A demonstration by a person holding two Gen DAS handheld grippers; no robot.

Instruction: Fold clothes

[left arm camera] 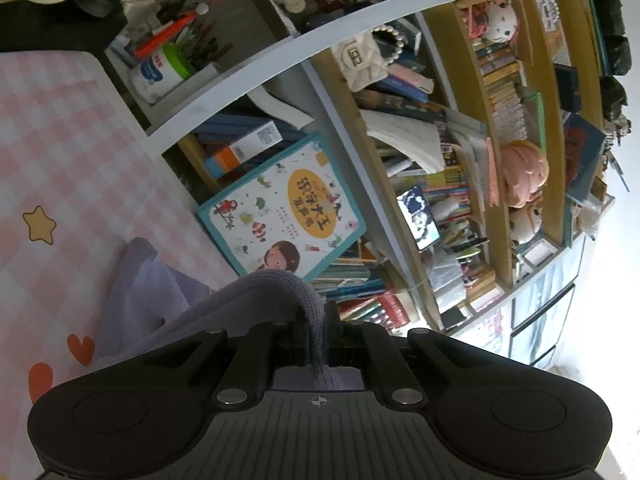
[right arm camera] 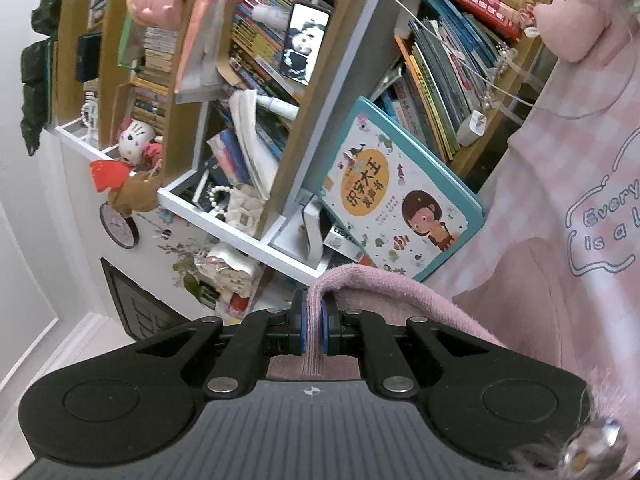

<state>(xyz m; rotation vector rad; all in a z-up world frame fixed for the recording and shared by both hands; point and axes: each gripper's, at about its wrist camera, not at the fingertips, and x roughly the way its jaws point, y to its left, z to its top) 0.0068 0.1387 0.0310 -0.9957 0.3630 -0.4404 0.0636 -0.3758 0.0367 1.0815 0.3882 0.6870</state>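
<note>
Knit garment (right arm camera: 400,292) hem pinched in both: left gripper (left arm camera: 318,332), right gripper (right arm camera: 315,330); colour unclear.

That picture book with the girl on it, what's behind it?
Behind the picture book stand the bookcase and its stacked books. The book hides whatever lies directly behind its cover.

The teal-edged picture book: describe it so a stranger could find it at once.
Start at the crowded bookshelf beside the pink checked bed sheet. The picture book leans against its lower shelves, cover out. Unlike the spine-out books behind it, it shows a white cover with a yellow oval title patch and a cartoon child.
</note>
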